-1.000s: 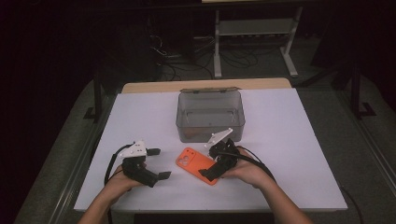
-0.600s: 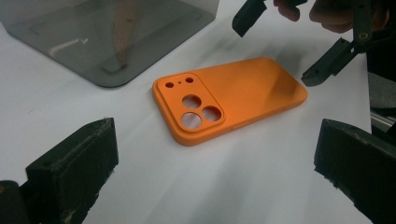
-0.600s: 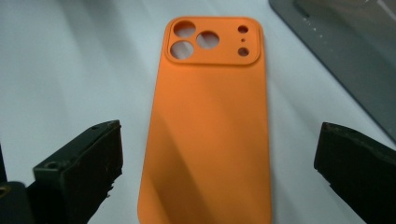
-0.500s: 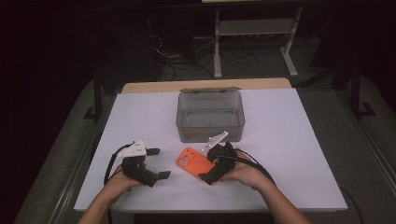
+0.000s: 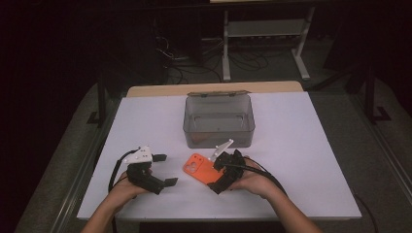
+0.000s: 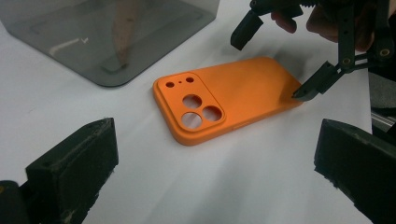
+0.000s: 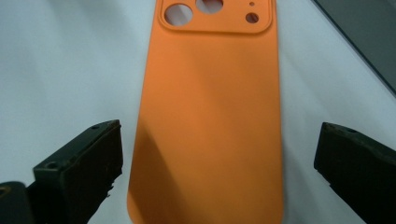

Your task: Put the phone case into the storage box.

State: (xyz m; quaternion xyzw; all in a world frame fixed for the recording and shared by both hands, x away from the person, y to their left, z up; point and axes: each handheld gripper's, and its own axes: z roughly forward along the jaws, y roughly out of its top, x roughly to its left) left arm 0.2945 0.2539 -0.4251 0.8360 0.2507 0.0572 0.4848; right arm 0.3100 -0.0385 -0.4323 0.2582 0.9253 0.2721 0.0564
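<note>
1. The right gripper (image 5: pixel 219 175) is spread wide, its jaws set to either side of the near end of the orange phone case (image 5: pixel 199 168), which lies flat on the white table (image 5: pixel 311 145) with its camera cut-outs at the far end from these jaws.
2. The left gripper (image 5: pixel 163 171) is also released and grasps nothing; the case lies ahead of it, well apart.
3. A slip could be expected if the jaws were closed across the case: the shell looks thin and flexible, so it might buckle or skid on the smooth surface.
4. The case is matte, smooth and round-cornered.
5. Beyond the case stands a smoky translucent box (image 5: pixel 218 121), open-topped and rigid, with rounded corners.
</note>
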